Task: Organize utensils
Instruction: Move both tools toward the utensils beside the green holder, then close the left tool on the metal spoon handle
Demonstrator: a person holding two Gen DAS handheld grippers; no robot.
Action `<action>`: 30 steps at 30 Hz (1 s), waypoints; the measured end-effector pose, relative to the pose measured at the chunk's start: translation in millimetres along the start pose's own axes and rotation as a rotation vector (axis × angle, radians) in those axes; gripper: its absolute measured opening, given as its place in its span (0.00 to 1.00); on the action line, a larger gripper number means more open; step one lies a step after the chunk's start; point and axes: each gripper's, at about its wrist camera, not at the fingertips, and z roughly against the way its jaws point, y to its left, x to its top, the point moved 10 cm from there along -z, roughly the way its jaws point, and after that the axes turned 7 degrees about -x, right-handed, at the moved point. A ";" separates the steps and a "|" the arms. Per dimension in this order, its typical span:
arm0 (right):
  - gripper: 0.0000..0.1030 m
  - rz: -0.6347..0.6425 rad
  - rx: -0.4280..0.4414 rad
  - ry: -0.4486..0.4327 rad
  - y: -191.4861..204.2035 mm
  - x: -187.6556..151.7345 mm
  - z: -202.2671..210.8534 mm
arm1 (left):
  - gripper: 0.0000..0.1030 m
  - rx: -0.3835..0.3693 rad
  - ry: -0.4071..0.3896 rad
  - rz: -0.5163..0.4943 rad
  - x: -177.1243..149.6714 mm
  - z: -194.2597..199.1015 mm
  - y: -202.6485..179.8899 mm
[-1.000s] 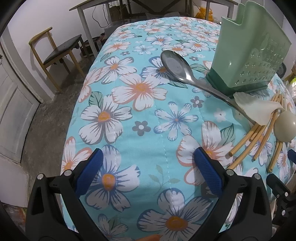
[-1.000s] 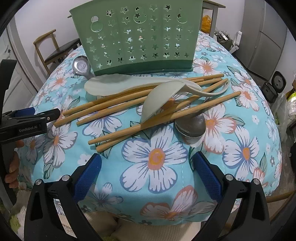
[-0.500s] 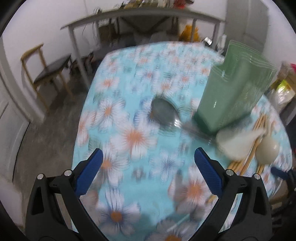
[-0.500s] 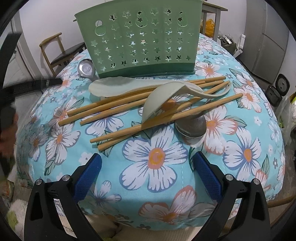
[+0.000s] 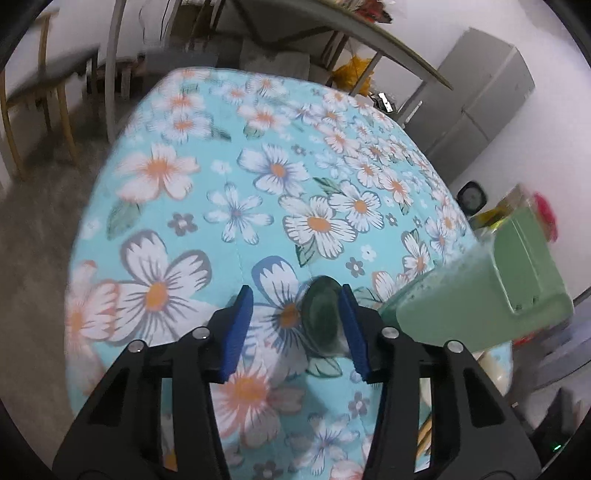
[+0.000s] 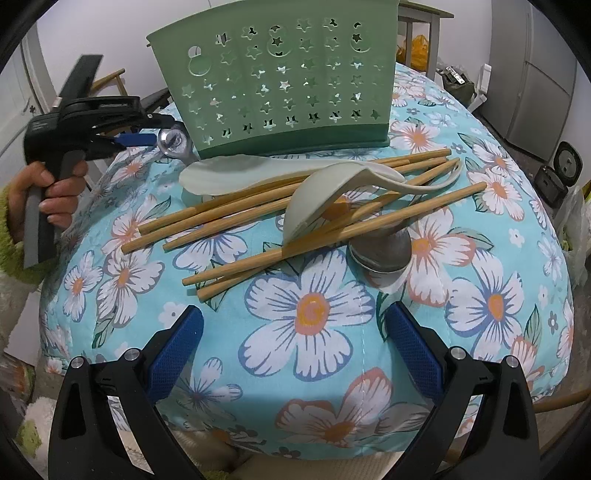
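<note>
A metal spoon [image 5: 320, 317] lies on the floral cloth left of the green perforated utensil holder [image 5: 480, 302]. My left gripper [image 5: 295, 295] is over the spoon's bowl and its jaws are closing. The bowl sits against the right pad, while the left pad stands clear of it. In the right wrist view a hand holds that left gripper [image 6: 146, 139] beside the spoon's bowl [image 6: 173, 142]. My right gripper [image 6: 291, 347] hangs open above the cloth, short of the bamboo chopsticks [image 6: 240, 218], two pale spoons [image 6: 314, 206] and an upturned metal ladle bowl [image 6: 380, 251].
The utensil holder [image 6: 280, 85] stands upright behind the pile. The cloth-covered table [image 6: 310, 314] drops away at its near and left edges. A wooden chair [image 5: 33, 96] and a grey table [image 5: 332, 26] stand beyond; a grey cabinet [image 6: 539, 85] is at the right.
My left gripper swung right and forward to the metal spoon beside the holder, and its jaws narrowed around the bowl. The right gripper and the utensil pile kept their places.
</note>
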 end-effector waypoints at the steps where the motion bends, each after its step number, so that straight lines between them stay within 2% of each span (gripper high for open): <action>1: 0.94 -0.003 0.002 0.000 -0.1 0.3 0.0 | 0.41 -0.014 0.010 0.006 -1.1 -4.6 1.0; 5: 0.94 -0.006 0.005 -0.001 0.3 1.2 0.3 | 0.39 -0.065 0.025 0.008 -1.1 -14.7 0.6; 8: 0.94 -0.015 0.014 -0.006 0.1 1.3 1.0 | 0.33 -0.118 0.042 0.003 -6.7 -15.3 -5.2; 9: 0.94 -0.020 0.018 -0.009 -0.2 1.4 1.2 | 0.33 -0.149 0.051 0.001 -9.1 -15.9 -9.6; 11: 0.94 -0.025 0.019 -0.012 -1.4 1.7 1.0 | 0.33 -0.163 0.057 -0.009 -12.7 -14.4 -13.1; 13: 0.94 -0.023 0.015 -0.015 -1.0 1.8 0.7 | 0.30 -0.146 0.057 -0.014 -13.6 -18.2 -14.0; 18: 0.94 -0.026 0.022 -0.025 -0.6 2.0 1.9 | 0.09 -0.101 0.046 -0.017 -13.9 -20.6 -11.7; 24: 0.94 -0.065 0.071 -0.062 -4.4 1.1 5.8 | 0.07 -0.050 0.006 -0.049 -15.2 -5.2 -9.7; 30: 0.94 0.009 0.042 -0.023 -1.1 -1.0 7.4 | 0.06 0.004 -0.078 -0.056 -20.5 31.6 -8.2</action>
